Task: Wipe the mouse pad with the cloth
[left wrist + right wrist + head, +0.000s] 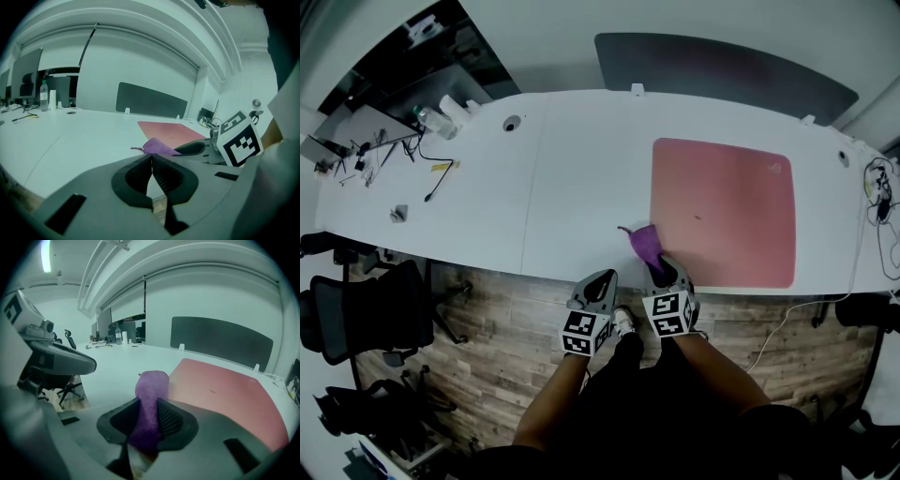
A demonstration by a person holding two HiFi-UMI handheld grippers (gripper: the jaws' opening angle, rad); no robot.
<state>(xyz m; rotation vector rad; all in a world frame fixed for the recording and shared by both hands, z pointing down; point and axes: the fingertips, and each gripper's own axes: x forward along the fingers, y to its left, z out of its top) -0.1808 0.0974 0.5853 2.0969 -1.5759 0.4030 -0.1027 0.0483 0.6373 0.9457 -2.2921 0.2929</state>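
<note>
The right gripper (149,416) has its fingers clamped on the purple cloth (151,389). The cloth stands between them as a narrow bunched roll, with its free end drooping at the near left corner of the pink mouse pad (722,211), partly over the white tabletop (572,178) beside that corner. The left gripper (151,161) hangs to the left of the pad's near edge and off its surface, its fingers pressed together on nothing.

The likeliest fault is a poor wipe. Bunched like this, the cloth offers only a small tip, so each stroke would clean a thin stripe. Pressing lower to make up for that could let the hard fingers scrape the pad. Nothing pins the pad, and its near edge lies close to the tabletop's front edge. A drag toward the person may therefore slide or ruck it, or pull the roll loose.
</note>
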